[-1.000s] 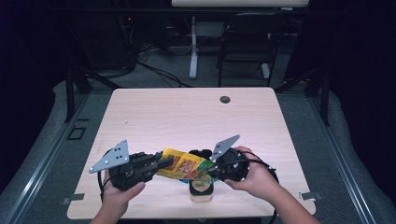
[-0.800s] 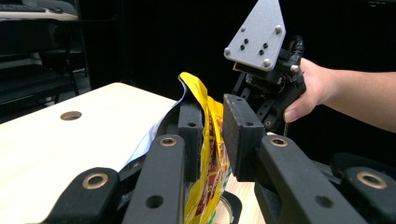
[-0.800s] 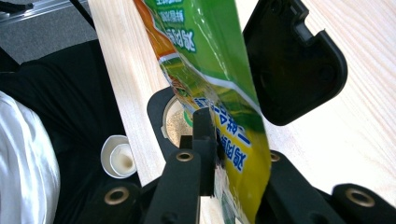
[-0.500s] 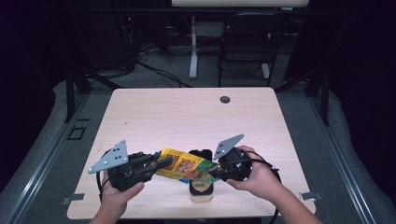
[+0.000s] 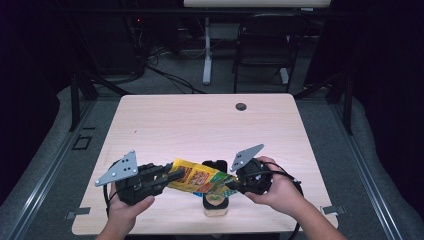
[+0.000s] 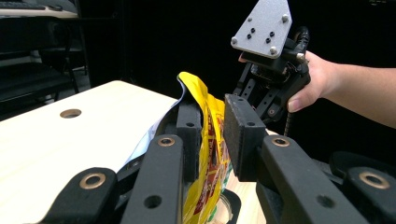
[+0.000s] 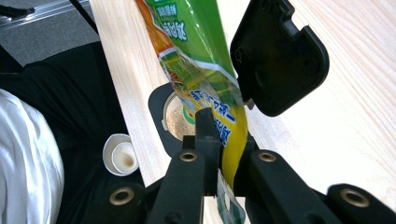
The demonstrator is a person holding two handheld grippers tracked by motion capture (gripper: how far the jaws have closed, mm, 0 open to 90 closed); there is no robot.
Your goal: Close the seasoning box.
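A person sits at one pale wooden table (image 5: 200, 125) with two black grippers, one in each hand. Between them hangs one yellow and green snack bag (image 5: 200, 177), held above the near edge of the table. The left gripper (image 5: 172, 175) clamps one end of the bag between its jaws. The right gripper (image 5: 231, 186) pinches the other end; its jaws have just been closing on the bag. Directly below the bag stands one open container (image 5: 215, 204) with a pale crumbly filling, its one black lid (image 7: 278, 56) flipped back. One small white cup (image 7: 120, 155) sits below the table edge.
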